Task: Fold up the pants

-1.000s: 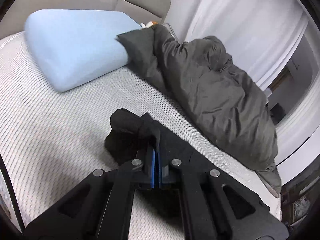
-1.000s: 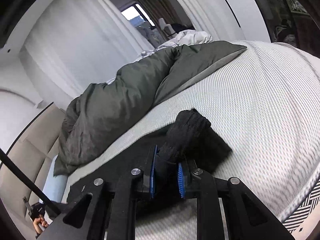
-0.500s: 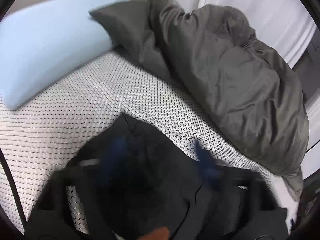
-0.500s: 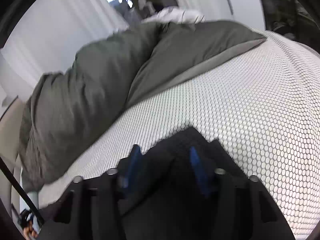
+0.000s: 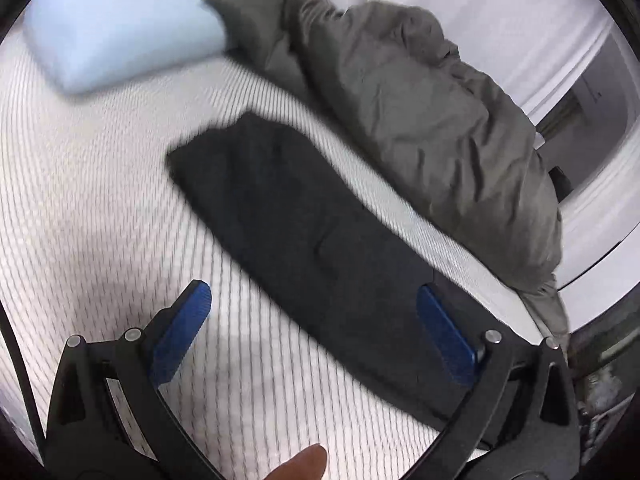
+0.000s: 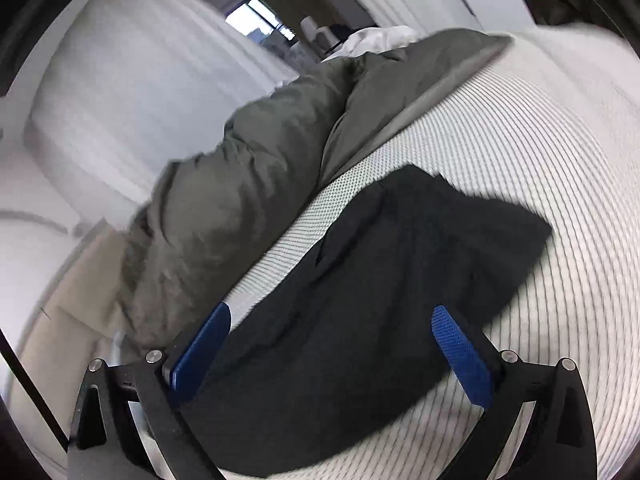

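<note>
Both tools gape, released, over the pants (image 5: 304,240); only the left view shows the pillow (image 5: 120,28).

Pants (image 5: 304,240): black, plain. Bed (image 5: 100,208): white with fine grey mesh pattern. Duvet (image 5: 432,128): dark grey-green. Pillow (image 5: 120,28): pale blue. Hand-held gripper pads (image 6: 460,356): blue, on black frames.

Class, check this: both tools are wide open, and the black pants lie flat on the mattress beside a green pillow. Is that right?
Not quite. The pillow is light blue, as the left wrist view shows. The rest holds: left tool and right tool open, pants flat on the mattress.
</note>
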Tool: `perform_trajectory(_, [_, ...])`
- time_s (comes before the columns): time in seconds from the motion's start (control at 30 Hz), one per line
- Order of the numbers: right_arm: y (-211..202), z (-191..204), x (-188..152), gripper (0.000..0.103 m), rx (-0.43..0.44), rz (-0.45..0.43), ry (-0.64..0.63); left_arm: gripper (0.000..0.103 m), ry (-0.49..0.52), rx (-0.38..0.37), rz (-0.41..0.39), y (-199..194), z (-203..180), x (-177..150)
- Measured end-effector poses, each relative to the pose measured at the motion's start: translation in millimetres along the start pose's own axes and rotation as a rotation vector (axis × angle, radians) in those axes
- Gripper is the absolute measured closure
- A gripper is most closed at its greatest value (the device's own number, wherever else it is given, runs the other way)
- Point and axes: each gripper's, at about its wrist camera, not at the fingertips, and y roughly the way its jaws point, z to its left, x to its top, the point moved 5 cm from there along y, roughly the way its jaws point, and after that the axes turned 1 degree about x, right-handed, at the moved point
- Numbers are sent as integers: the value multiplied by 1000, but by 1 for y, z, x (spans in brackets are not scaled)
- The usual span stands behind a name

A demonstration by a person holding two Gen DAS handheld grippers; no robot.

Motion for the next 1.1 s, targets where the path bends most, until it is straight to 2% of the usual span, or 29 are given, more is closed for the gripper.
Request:
perform_trajectory(0.07, [-2,-6,-15,1,37,11,-3,1,-22,-28,31,1,7,-19])
perform_trajectory(0.1, [2,-11,-21,1,103,35,12,1,-34,-39,60,7,9,-25])
perform_trajectory(0.13, [6,-15,-25,1,128,71,41,1,-45,-47,74,11,11,-30])
perform_trajectory(0.17, [10,-20,-27,1,132,103,74,1,-58,-60,83,16,13,-33])
perform_trajectory(0.3, [12,-26,-25,1,114,98,90,2,-113,-111,150,44,11,-34])
perform_trajectory(0.33, [15,-27,-26,1,132,115,102,3,-116,-103,159,54,10,-31])
perform_trajectory(0.4, [26,-30,-26,1,143,155,123,10,-120,-92,160,65,8,-29])
perform_trajectory(0.53, [39,-42,-30,6,66,195,139,27,-132,-57,139,76,9,-25])
perform_trajectory(0.6, [41,-43,-30,10,54,206,137,49,-124,-43,121,78,9,-23])
perform_trajectory(0.67, [41,-42,-29,10,51,206,121,59,-132,-25,116,82,13,-21])
perform_trajectory(0.73, [47,-47,-24,10,36,193,102,61,-136,-16,105,86,15,-17])
perform_trajectory(0.87, [73,-53,-8,10,-54,146,32,64,-102,7,92,93,12,-13])
perform_trajectory(0.93, [84,-57,-8,19,-83,142,35,72,-90,25,82,93,12,-13])
perform_trajectory(0.97, [86,-57,-8,38,-115,143,26,79,-93,28,79,93,13,-12])
perform_trajectory(1.0, [87,-57,-9,63,-128,148,18,84,-103,15,75,92,14,-11])
perform_trajectory(1.07, [88,-58,-10,82,-106,162,23,88,-119,0,60,88,17,-10])
perform_trajectory(1.1, [88,-57,-11,85,-103,160,19,89,-122,-5,51,85,19,-9])
